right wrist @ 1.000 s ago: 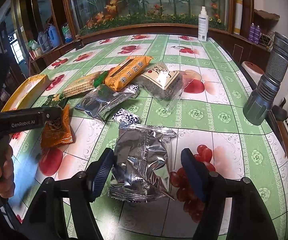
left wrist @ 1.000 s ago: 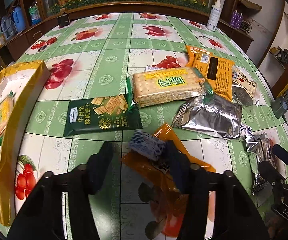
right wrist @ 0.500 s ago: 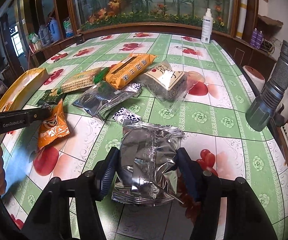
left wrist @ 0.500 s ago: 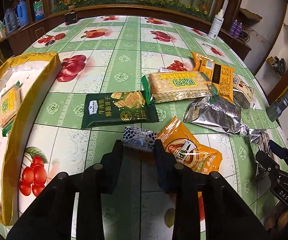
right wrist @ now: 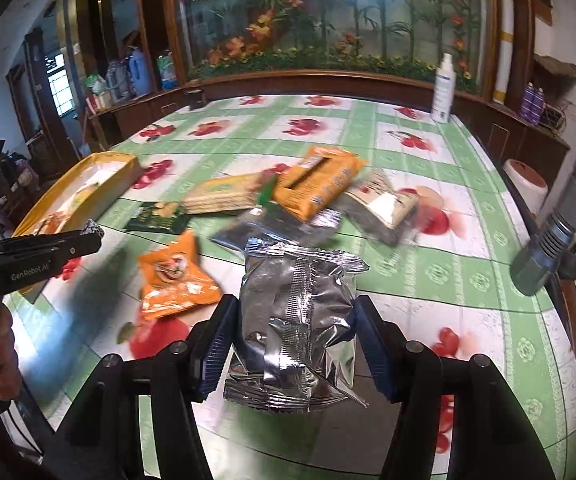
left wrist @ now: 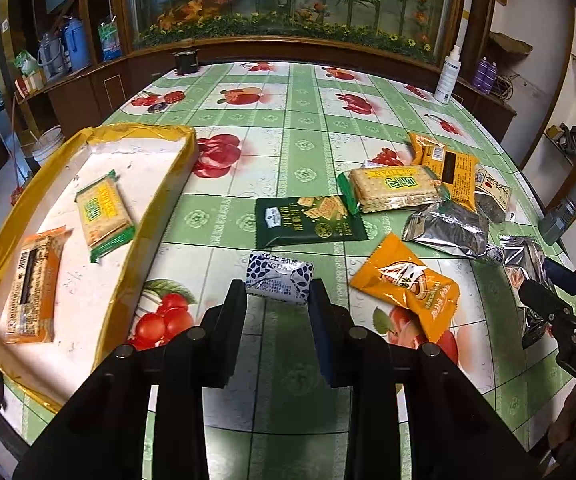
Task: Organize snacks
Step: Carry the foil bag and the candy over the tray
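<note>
Both packets have left the desk point(left wrist: 288, 120) since the earlier frame. Left hand-held gripper point(left wrist: 278, 292) pinches a small white packet with blue print point(left wrist: 279, 278), held above the desk just right of the yellow tray point(left wrist: 156, 200). Right hand-held gripper point(right wrist: 292, 328) clamps a crinkled silver foil packet point(right wrist: 296, 320) by its sides, seam facing up, its jagged top edge upright.
</note>
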`<state>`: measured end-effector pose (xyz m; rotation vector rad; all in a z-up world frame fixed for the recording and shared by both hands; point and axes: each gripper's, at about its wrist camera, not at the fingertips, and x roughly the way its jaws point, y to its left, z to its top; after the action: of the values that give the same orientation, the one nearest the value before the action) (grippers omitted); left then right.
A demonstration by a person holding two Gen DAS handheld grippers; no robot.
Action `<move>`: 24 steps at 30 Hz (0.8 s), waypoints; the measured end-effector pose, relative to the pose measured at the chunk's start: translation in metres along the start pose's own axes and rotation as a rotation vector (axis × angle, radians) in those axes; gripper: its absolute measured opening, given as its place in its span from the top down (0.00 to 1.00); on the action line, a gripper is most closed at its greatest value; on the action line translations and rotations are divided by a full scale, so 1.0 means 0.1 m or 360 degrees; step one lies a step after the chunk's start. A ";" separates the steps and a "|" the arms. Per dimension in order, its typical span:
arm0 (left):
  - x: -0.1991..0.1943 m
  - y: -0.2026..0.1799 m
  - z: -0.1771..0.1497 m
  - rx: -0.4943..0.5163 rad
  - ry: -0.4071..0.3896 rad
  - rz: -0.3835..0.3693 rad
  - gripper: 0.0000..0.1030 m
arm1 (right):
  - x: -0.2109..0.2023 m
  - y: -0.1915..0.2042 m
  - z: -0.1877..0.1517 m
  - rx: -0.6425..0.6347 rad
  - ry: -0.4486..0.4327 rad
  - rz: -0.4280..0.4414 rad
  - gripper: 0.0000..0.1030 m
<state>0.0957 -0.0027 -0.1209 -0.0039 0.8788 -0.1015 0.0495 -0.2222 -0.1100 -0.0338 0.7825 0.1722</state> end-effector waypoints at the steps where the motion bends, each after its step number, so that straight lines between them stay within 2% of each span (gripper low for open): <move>1: -0.03 0.03 -0.01 -0.0005 -0.0006 0.0016 0.72 | 0.00 0.07 0.02 -0.0015 -0.0003 0.0022 0.41; 15: -0.37 0.57 -0.07 -0.0085 -0.0105 0.0241 0.72 | 0.09 1.06 0.40 -0.0235 -0.0050 0.0308 0.41; 24: -0.47 0.94 -0.10 -0.0184 -0.0128 0.0303 0.72 | 0.19 1.54 0.51 -0.0339 -0.0042 0.0404 0.41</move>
<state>0.0669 0.0952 -0.0952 -0.0319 0.7998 0.1270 0.0729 -0.0632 -0.0822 -0.1334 0.7378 0.4958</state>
